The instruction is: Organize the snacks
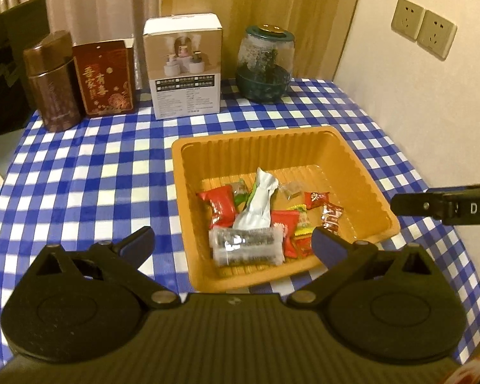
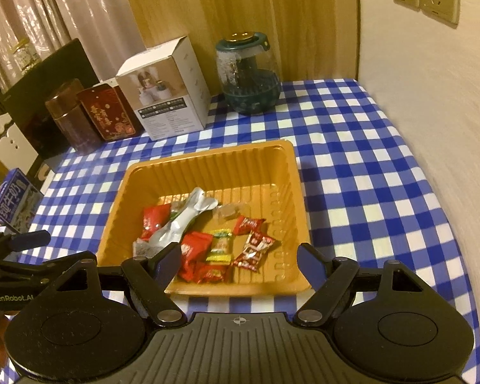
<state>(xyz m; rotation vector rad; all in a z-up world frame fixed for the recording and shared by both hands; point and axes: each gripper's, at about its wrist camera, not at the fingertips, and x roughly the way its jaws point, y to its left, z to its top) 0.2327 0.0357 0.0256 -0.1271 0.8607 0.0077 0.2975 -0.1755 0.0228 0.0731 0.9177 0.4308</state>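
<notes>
My worktop (image 1: 80,172) wears a blue-and-white check. The tray (image 1: 345,160) is orange, holding red packets (image 1: 219,206), a silver pouch (image 1: 256,204) and a yellow-green sweet (image 2: 220,244). The jar (image 1: 265,64) is dark green, my tools' pads (image 1: 328,244) blue.

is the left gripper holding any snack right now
No, the left gripper is open with nothing between its fingers, and the snacks, such as the silver pouch, lie loose in the orange tray.
</notes>
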